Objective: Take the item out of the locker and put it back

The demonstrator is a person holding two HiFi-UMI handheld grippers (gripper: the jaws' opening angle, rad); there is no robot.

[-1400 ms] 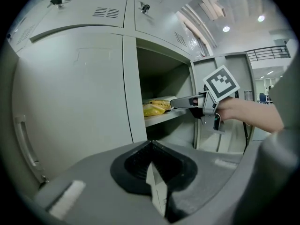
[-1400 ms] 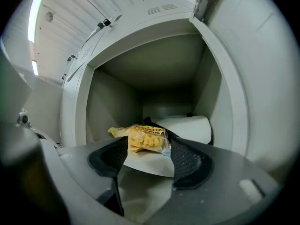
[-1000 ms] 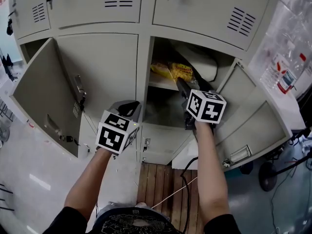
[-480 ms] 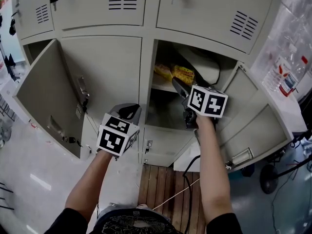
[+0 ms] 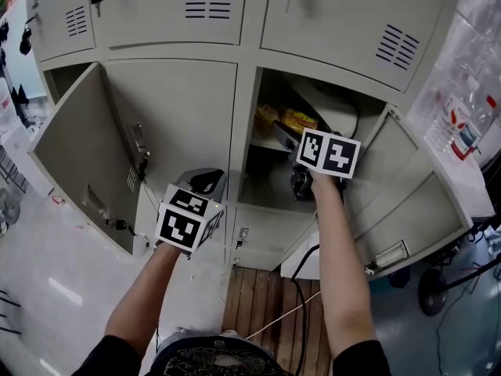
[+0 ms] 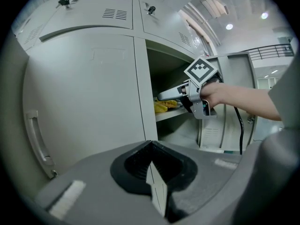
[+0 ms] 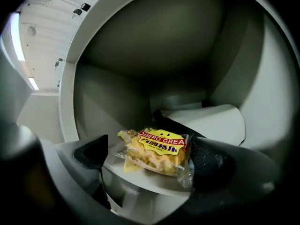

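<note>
**Right gripper at the shelf, grasp not yet made.** The right gripper (image 5: 283, 135) reaches into the open compartment of the locker (image 5: 244, 100), whose door (image 5: 407, 190) hangs swung out to the right. Its jaws stand apart, one on either side of the yellow snack packet (image 7: 157, 153). The packet lies flat on the shelf (image 7: 140, 184), in front of a white rolled object (image 7: 211, 123) whose nature cannot be told. The jaws bracket the packet but have not closed on it (whether the right-hand jaw already touches the wrapper is unclear).

The left gripper (image 6: 152, 182) hangs clenched and empty in front of the closed neighbouring door, well apart from the work.

**Progress.** The task appears to be at an early stage. The item sits in the locker ungrasped, so closing, lifting out and returning it are all judged to remain.

**Change from the earlier frames.** Over the last second the right gripper has risen and pushed deeper into the compartment towards the packet. The left gripper has held almost the same place.
</note>
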